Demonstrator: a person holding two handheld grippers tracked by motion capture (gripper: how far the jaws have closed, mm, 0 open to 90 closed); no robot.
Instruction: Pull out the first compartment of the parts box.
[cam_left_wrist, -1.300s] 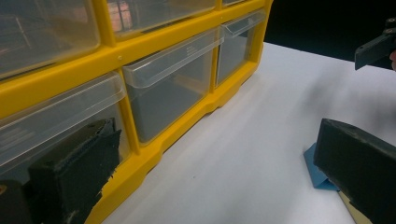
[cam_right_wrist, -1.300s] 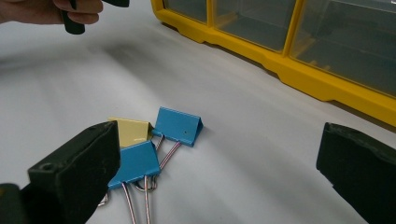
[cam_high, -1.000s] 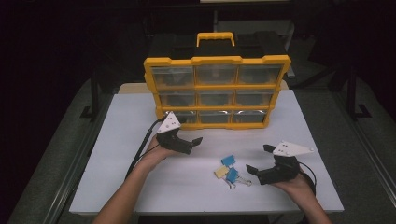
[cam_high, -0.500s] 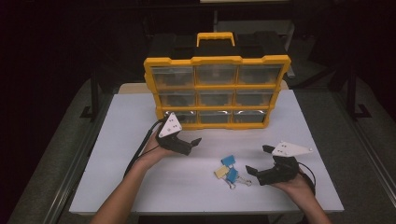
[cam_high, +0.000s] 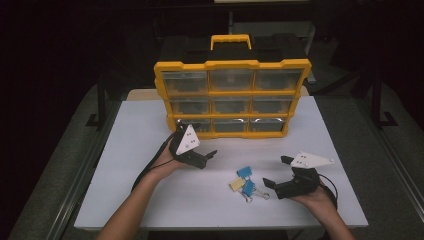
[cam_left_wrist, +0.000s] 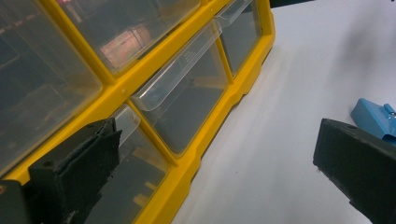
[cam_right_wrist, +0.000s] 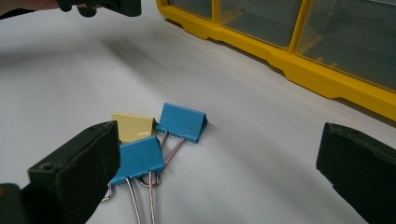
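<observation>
On the white counter (cam_high: 150, 130), the left gripper (cam_high: 209, 156) is hovering just in front of the yellow drawer organizer (cam_high: 232, 97), near its bottom left corner, with its jaws standing apart and holding nothing. The left gripper view is showing what the high view cannot: the clear bottom-row drawers (cam_left_wrist: 187, 93) with their pull lips are lying close ahead of the left gripper and to its left-hand side, while one blue binder clip (cam_left_wrist: 373, 119) is peeking out behind its right-hand jaw.

Between the two grippers, a small cluster of binder clips (cam_high: 243, 181) is lying on the counter, to the right of and nearer the person than the left gripper, and just to the left of the right gripper (cam_high: 272, 172).

The right gripper is resting low in the person's hand (cam_high: 317, 197), jaws spread wide and empty. The right gripper view is resolving the cluster into a yellow clip (cam_right_wrist: 133, 126) and two blue clips (cam_right_wrist: 182, 122), touching one another just ahead of its left-hand jaw, wire handles pointing back toward the gripper; the organizer's yellow base is running across farther ahead.
</observation>
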